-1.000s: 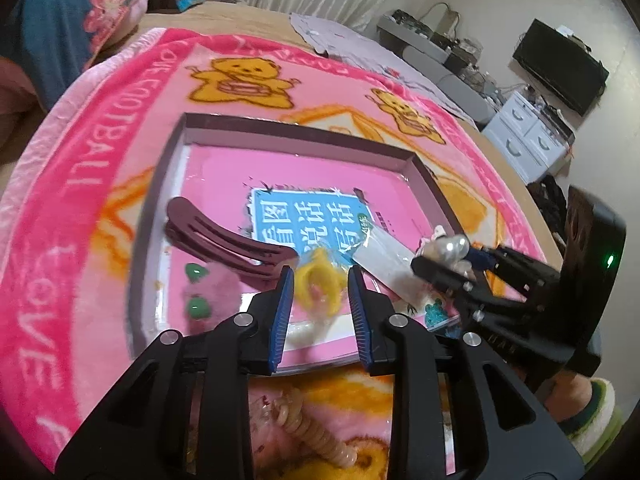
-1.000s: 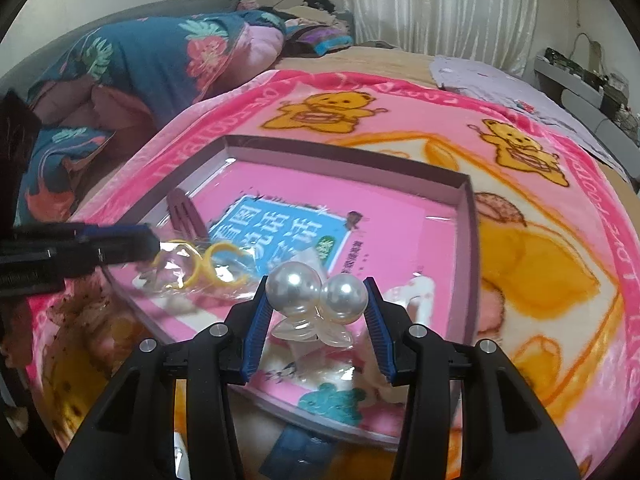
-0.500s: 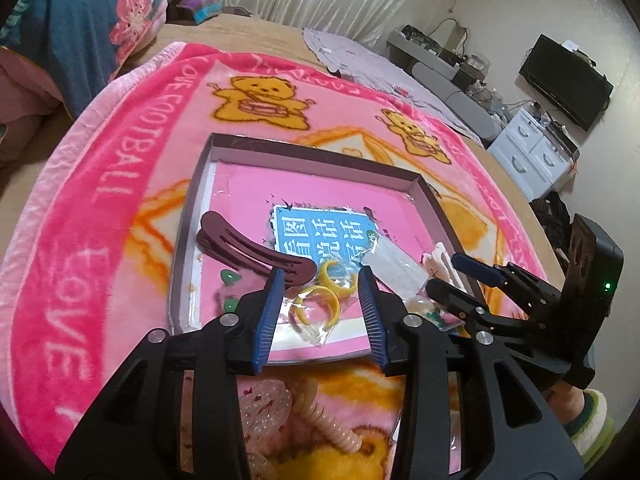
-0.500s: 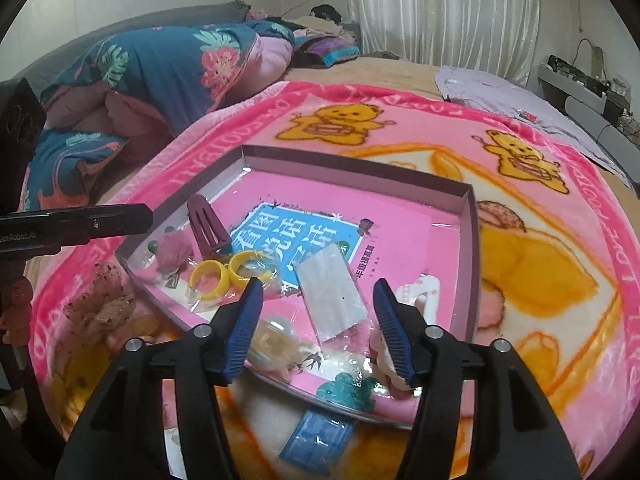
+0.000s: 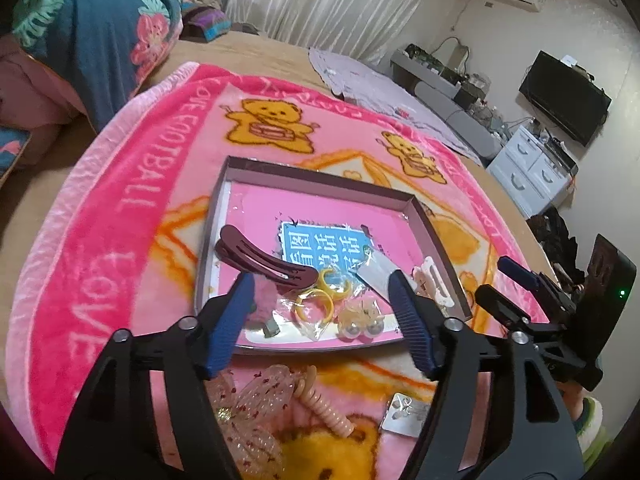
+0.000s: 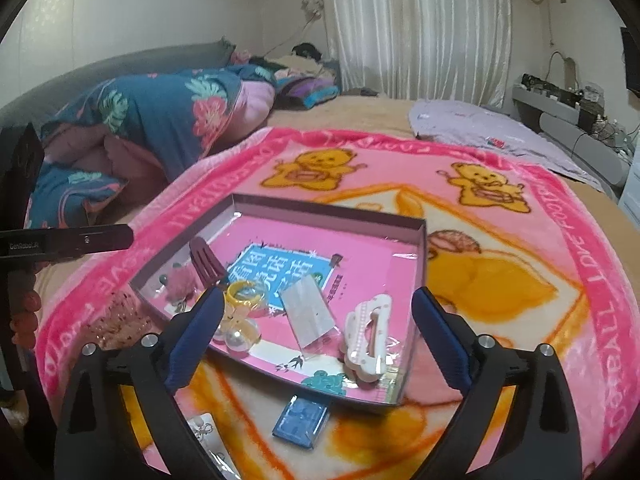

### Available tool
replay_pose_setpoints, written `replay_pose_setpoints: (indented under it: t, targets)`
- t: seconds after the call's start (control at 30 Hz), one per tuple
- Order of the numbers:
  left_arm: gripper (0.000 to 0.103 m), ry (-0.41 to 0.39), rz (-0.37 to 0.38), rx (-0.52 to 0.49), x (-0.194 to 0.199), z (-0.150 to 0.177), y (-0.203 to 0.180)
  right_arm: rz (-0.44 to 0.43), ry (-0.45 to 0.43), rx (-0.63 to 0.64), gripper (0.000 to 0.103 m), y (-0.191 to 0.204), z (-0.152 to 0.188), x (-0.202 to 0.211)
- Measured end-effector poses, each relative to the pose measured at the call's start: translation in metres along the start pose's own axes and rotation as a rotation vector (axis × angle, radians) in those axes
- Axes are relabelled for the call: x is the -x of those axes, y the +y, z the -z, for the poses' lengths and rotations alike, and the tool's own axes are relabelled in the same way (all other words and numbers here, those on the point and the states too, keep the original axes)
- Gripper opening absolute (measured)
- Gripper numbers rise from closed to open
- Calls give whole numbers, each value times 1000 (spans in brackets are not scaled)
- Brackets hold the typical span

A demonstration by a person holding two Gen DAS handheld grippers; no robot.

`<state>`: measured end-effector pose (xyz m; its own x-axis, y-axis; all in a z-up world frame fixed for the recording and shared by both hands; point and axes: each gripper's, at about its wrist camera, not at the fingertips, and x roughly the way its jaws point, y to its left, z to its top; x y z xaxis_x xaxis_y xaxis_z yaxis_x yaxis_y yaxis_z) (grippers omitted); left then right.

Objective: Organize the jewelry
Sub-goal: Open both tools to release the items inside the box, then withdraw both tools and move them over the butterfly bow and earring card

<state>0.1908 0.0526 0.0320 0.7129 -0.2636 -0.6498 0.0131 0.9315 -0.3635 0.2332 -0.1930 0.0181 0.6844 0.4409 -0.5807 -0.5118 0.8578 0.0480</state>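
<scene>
Now both claws, left claw (image 5: pixel 320 320) and right claw (image 6: pixel 316 336), have just sprung open, empty; the pearl earrings (image 5: pixel 360 326) lie at the tray (image 5: pixel 320 178)'s near edge, where a clumsy next reach could knock them onto the blanket (image 5: pixel 120 240).

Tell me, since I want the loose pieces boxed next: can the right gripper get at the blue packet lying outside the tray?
Probably yes. The right gripper is open and empty, and the blue packet lies uncovered on the blanket, just in front of the tray wall, with nothing on or over it.
</scene>
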Motion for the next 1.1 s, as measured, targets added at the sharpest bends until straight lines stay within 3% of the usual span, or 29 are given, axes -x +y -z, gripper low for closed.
replay_pose_setpoints:
  t: [0.07, 0.2, 0.27, 0.67, 1.1]
  targets:
    - [75, -13, 0, -2, 6, 0, -2, 7, -15, -1, 95, -1, 0, 6]
    - [83, -38, 10, 1, 20, 0, -8, 13, -46, -2, 96, -2, -1, 23]
    - [93, -53, 6, -5, 25, 0, -11, 14, -61, -3, 96, -1, 0, 31]
    - [93, -120, -50, -51, 56, 12, -27, 8, -113, -17, 98, 8, 6, 65]
    - [93, -108, -115, -58, 73, 37, -20, -3, -99, -20, 98, 20, 26, 86]
